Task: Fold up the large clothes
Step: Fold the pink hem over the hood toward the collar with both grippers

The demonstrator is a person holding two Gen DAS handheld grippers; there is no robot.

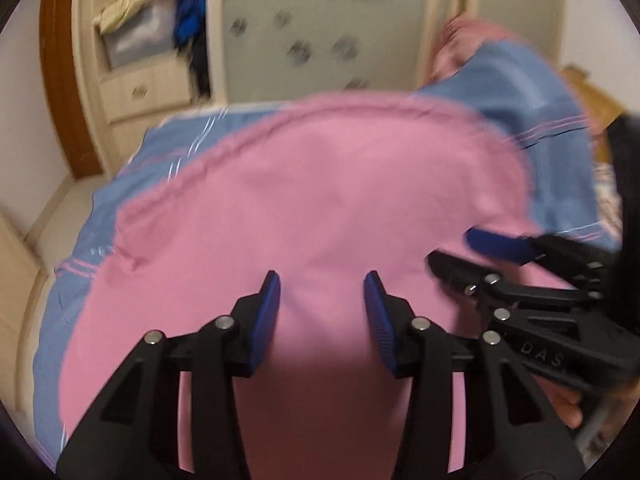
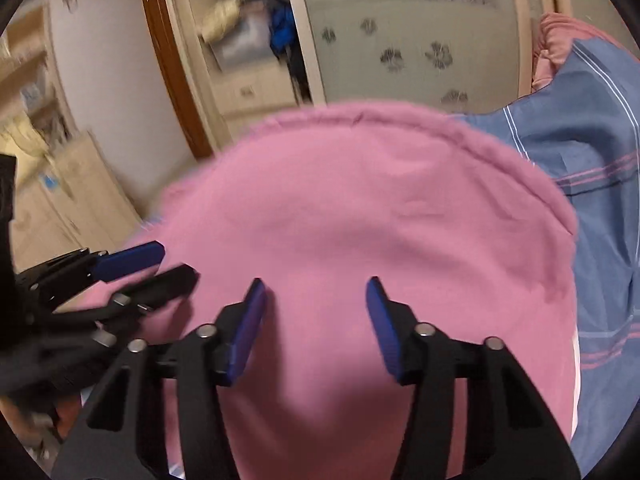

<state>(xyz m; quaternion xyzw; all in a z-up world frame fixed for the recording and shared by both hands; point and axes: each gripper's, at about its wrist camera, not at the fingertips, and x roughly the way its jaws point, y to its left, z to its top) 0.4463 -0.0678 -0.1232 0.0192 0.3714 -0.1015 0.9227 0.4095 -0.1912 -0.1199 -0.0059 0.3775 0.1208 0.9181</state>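
Blue striped bedsheet (image 2: 600, 216) covers the bed, pink and white stripes across it. Behind: cream wardrobe with a frosted floral sliding door (image 1: 320, 40) – its open section is stuffed with a blue garment (image 1: 190, 20) and a beige bundle (image 1: 122, 6). Brown wooden door frame (image 2: 176, 80) at left, cream drawer unit (image 1: 148, 88) below the open shelves.

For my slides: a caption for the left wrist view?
Both open grippers, left gripper and right gripper, poised over pink garment on blue sheet.
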